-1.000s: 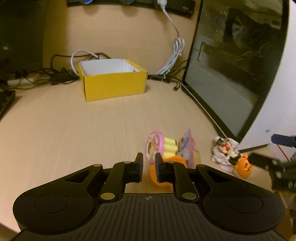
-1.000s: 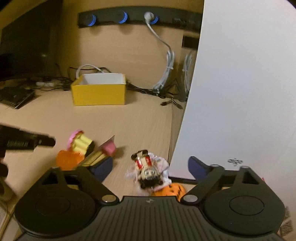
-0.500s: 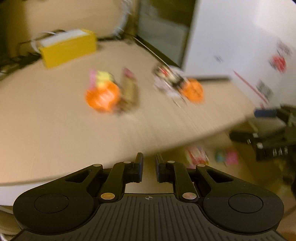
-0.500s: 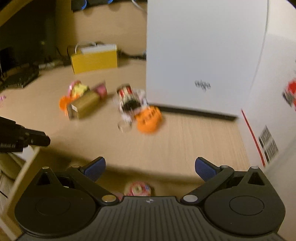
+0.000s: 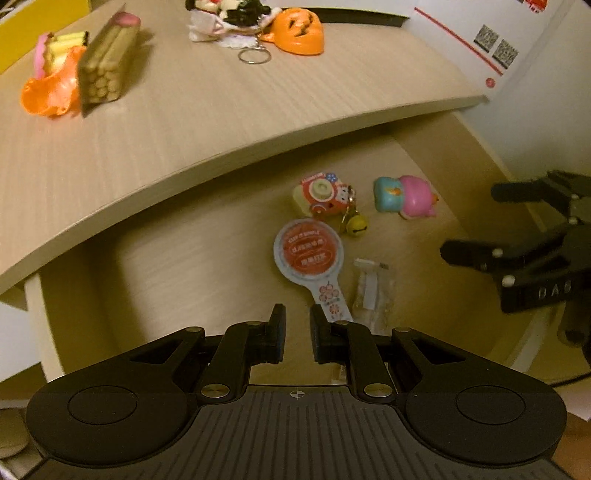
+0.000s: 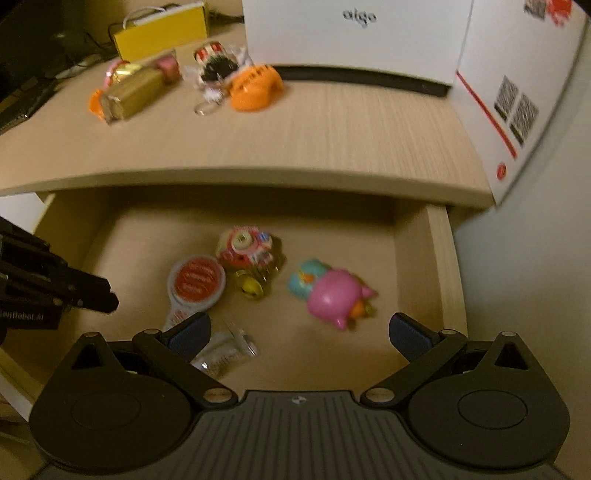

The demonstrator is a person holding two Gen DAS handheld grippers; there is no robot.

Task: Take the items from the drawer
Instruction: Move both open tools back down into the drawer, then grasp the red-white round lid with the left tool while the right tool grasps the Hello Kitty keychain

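The open drawer (image 6: pixel 439 258) lies under the desk's front edge, with both grippers above it pointing steeply down. Inside are a round red-and-white paddle tag (image 5: pixel 309 251), a toy-camera keychain with a bell (image 5: pixel 323 197), a pink and teal toy (image 6: pixel 328 291) and a small clear packet (image 6: pixel 225 352). My left gripper (image 5: pixel 295 325) is shut to a narrow slit with nothing in it, above the tag's handle. My right gripper (image 6: pixel 299 328) stands wide open and empty, with the pink toy just beyond its fingertips.
On the desk top (image 5: pixel 184 110) lie an orange pumpkin mask (image 5: pixel 301 31), a doll keychain (image 5: pixel 229 14), a gold box (image 5: pixel 107 62) and an orange and pink toy (image 5: pixel 48 88). A white carton (image 6: pixel 351 33) and a yellow box (image 6: pixel 162 29) stand behind.
Both views have swung from the desk top down into the open drawer as both hands dropped. The right jaws opened a little wider. The left jaws kept their narrow gap.
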